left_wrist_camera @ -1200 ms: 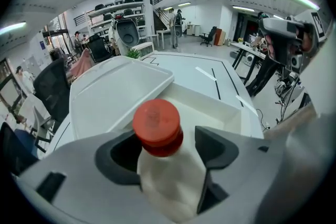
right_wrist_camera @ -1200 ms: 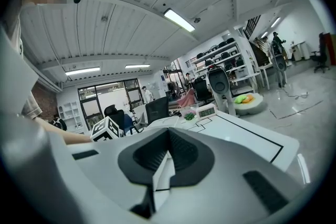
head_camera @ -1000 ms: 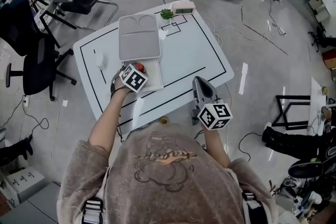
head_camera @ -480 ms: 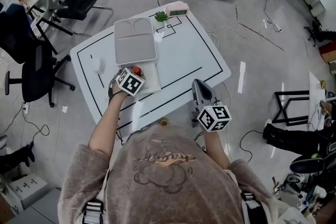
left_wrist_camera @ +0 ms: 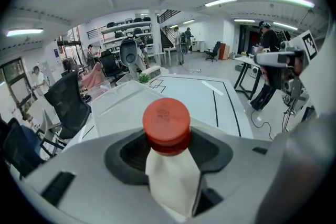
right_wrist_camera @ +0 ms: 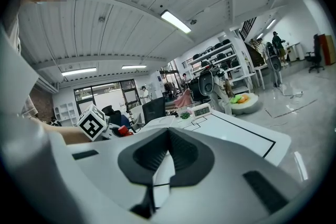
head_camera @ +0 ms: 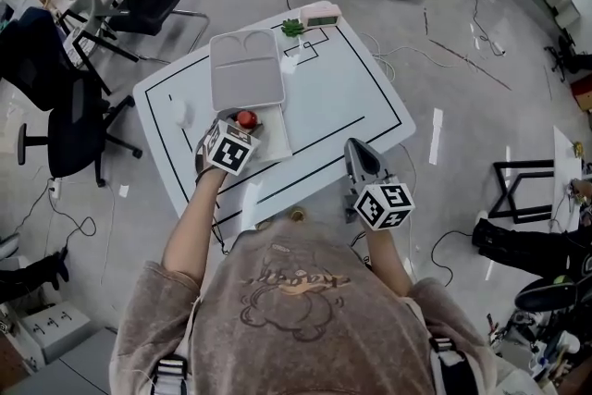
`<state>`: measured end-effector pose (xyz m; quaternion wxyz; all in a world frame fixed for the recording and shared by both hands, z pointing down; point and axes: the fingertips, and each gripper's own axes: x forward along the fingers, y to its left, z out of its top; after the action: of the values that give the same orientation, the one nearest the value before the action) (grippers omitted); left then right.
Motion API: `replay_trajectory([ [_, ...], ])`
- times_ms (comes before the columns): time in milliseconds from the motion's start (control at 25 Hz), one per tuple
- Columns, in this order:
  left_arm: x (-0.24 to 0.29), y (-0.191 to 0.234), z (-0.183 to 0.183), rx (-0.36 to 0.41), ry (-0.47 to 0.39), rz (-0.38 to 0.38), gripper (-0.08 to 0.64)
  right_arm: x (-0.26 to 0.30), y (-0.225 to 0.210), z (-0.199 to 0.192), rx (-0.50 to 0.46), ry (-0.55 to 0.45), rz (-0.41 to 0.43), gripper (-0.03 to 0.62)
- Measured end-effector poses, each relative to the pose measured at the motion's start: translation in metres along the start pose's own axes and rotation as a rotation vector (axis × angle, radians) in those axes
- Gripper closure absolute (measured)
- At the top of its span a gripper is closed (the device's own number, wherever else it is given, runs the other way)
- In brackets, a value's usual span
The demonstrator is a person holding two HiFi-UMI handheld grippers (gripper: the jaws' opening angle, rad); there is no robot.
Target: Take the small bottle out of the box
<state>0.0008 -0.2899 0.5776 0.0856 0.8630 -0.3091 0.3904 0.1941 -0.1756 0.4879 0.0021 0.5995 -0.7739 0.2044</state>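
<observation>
One small bottle (left_wrist_camera: 170,181), upright with cap uppermost, sat clamped in the left hand-held gripper (head_camera: 242,127) over the box (head_camera: 276,136); the right hand-held gripper (right_wrist_camera: 157,162) hung closed, empty, farther off.

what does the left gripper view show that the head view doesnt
Only the left gripper view: the small bottle's white body, clamped between the left gripper's jaws below its red cap.
Only the head view: the white box beneath that gripper, and the person's left arm reaching over the table edge.
Both: the red cap, the box's grey lid lying open behind it, and the white table with its black lines.
</observation>
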Motion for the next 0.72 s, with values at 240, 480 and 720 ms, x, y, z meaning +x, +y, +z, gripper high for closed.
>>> replay_trajectory([
  [240,-0.031,0.001,0.027,-0.043,-0.130,0.011,0.335,0.007,0.008,-0.001,-0.007,0.010,0.033,0.595],
  [480,-0.070,-0.001,0.051,-0.138,-0.270,-0.006,0.336,0.014,0.017,0.000,-0.021,0.019,0.067,0.595],
  [720,-0.108,-0.002,0.066,-0.246,-0.405,-0.031,0.336,0.021,0.028,-0.001,-0.033,0.029,0.108,0.595],
])
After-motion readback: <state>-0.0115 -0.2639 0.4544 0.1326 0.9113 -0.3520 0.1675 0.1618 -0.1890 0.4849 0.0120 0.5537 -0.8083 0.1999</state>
